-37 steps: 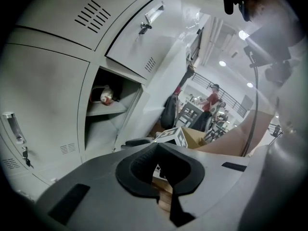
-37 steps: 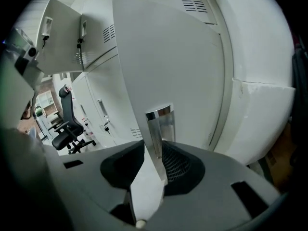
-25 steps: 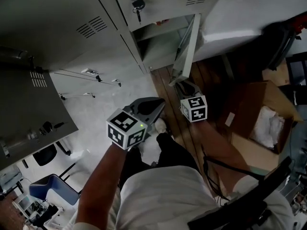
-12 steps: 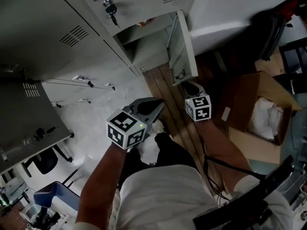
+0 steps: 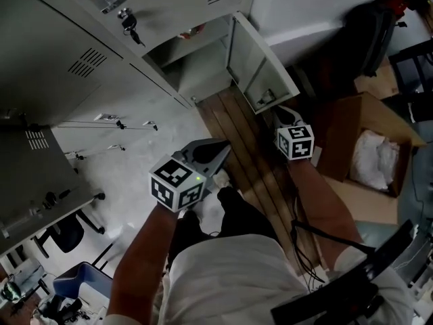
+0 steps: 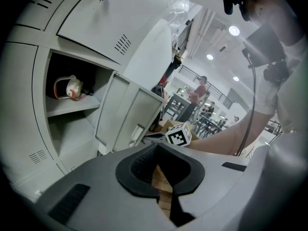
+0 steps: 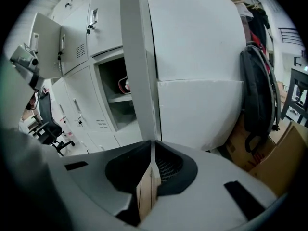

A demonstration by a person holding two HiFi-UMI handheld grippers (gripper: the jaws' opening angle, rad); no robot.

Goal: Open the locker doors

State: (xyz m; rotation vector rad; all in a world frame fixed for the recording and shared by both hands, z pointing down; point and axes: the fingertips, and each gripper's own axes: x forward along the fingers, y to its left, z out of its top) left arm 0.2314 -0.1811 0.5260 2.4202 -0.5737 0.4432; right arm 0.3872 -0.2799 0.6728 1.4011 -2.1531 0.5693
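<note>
One door (image 5: 260, 63) has swung wider since a second ago and now stands well out from its locker (image 5: 183, 63), so that compartment is open. Your right claw (image 5: 279, 111) has just been closing and is clenched on the door's free edge. Your left claw (image 5: 225, 149) hangs clenched, empty. Closed doors (image 5: 81, 66) remain beside it.

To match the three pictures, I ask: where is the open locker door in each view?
Head view: the open locker door is upper centre.
Left gripper view: the door is left of centre.
Right gripper view: the door is nearly edge-on, an upright strip left of centre.
Shared landmark: the red item on the shelf inside that locker.
</note>
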